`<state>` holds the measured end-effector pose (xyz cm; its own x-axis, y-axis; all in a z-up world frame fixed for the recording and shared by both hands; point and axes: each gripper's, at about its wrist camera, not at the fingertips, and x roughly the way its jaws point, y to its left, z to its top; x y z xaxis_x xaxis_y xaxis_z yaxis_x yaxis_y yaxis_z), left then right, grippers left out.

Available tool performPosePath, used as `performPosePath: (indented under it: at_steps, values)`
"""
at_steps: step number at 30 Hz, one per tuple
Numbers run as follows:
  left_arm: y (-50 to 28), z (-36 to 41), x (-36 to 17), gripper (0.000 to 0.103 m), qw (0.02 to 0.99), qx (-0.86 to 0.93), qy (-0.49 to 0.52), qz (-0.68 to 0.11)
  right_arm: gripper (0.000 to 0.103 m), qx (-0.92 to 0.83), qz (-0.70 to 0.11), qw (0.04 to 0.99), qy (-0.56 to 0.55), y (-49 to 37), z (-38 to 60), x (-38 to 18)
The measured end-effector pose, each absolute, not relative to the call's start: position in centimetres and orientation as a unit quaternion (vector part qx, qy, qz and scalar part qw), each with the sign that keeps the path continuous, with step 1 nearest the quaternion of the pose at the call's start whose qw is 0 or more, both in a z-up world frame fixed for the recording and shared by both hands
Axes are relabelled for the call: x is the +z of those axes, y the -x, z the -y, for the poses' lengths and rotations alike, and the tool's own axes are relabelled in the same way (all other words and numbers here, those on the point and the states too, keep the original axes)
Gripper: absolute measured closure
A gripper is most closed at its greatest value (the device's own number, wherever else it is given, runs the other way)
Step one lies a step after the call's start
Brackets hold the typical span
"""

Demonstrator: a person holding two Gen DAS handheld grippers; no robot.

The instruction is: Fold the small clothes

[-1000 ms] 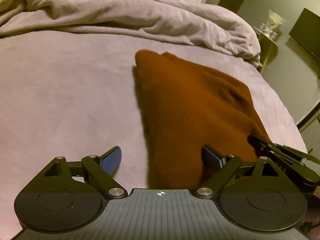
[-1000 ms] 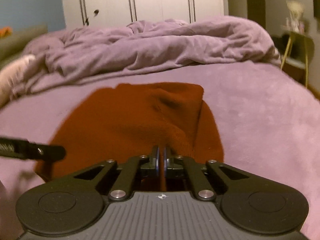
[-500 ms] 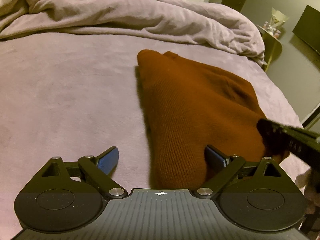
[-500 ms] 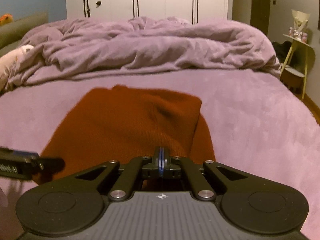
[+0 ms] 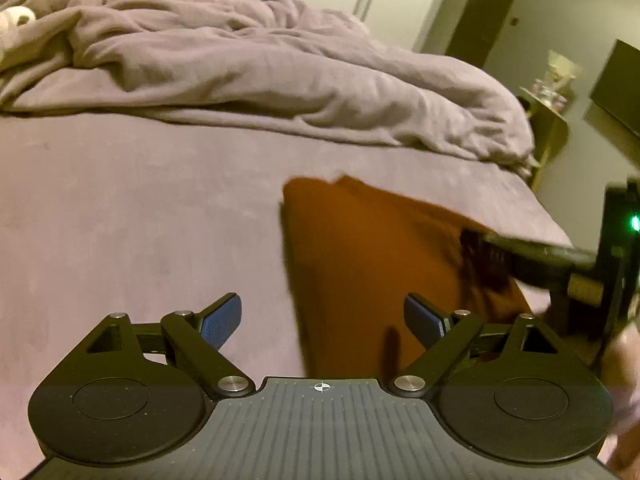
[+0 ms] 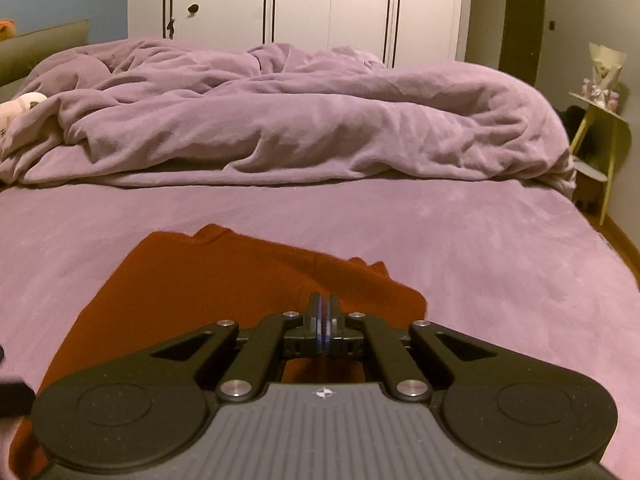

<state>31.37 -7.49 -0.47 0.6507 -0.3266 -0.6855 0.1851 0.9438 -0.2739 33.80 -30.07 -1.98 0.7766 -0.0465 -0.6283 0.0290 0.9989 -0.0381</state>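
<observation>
A rust-brown knitted garment [image 5: 360, 264] lies folded on the purple bed sheet [image 5: 140, 220]. My left gripper [image 5: 322, 312] hovers over its near left edge. The jaws stand wide and are closing slightly; the cloth lies below between them, and the blue pads [image 5: 222, 320] do not touch it. My right gripper [image 6: 323, 312] is shut at the garment's [image 6: 208, 280] near right edge, where a ridge of cloth rises to its tip. In the left wrist view that right gripper [image 5: 480, 252] comes in blurred from the right, with dark cloth bunched under its tip.
A crumpled purple duvet [image 6: 300, 120] is heaped across the far half of the bed. A pale soft toy [image 6: 20, 108] lies at its left end. White wardrobes [image 6: 300, 0] stand behind, and a small yellow-green side table [image 6: 600, 136] stands right of the bed.
Both cameras have pulled back and up, so the garment sits lower and smaller. The right gripper has travelled sideways over the garment's right side, and the cloth there now forms a ridge.
</observation>
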Motion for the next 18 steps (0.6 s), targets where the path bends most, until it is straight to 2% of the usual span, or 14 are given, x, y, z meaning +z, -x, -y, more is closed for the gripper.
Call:
performPosePath:
  at_steps: [8, 12, 18]
  values:
    - [-37.3, 10.9, -3.7, 0.007, 0.888, -0.135, 0.062, -0.435, 0.103, -0.07, -0.369, 0.926, 0.045, -37.3, 31.4, -5.7]
    - [-37.6, 11.1, -5.7, 0.002, 0.878, -0.137, 0.081, -0.451, 0.103, -0.08, -0.36, 0.928, 0.047, -37.9, 32.4, -6.7]
    - [-35.7, 8.2, -5.0, 0.003, 0.866, -0.162, 0.132, -0.454, 0.103, -0.066, -0.358, 0.93, 0.043, -37.1, 32.8, -5.9]
